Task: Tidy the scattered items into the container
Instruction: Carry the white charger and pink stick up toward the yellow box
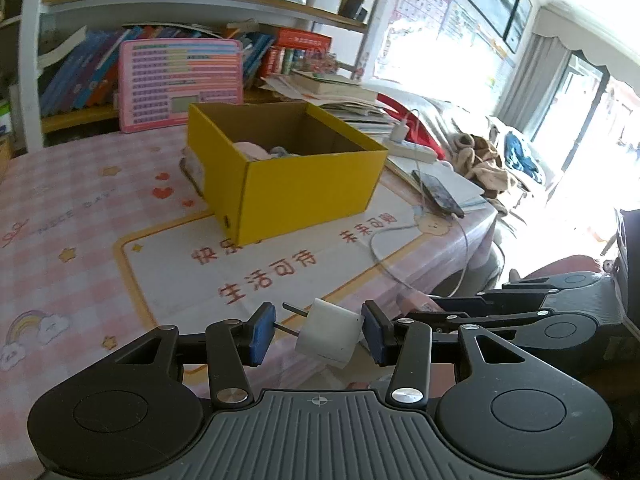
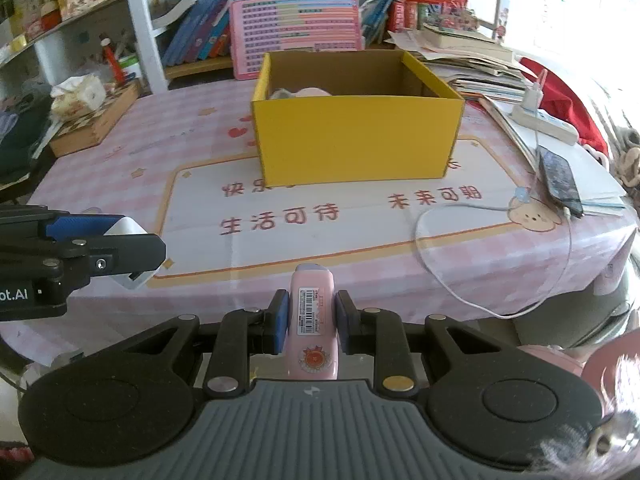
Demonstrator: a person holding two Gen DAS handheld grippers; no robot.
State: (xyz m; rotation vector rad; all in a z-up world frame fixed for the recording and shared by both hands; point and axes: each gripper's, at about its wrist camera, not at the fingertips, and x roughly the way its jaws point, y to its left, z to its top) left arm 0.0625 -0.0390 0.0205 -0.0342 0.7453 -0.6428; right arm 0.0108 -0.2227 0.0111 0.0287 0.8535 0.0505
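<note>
- Currently left gripper (image 1: 316, 334) clamps a white plastic plug adapter (image 1: 330, 332): light, rigid, held by its flat sides.
- Right gripper (image 2: 310, 320) clamps a pink plastic gadget (image 2: 313, 320), smooth, possibly slippery, before the yellow cardboard box (image 2: 356, 136).

The open box (image 2: 356, 136) stood on the table (image 2: 132, 168) at frame center. Behind it, a board (image 2: 296, 28) leaned against the bookshelf (image 2: 192, 36). A phone (image 2: 559, 182) lay at right, a tissue box (image 2: 78, 94) at left.
</note>
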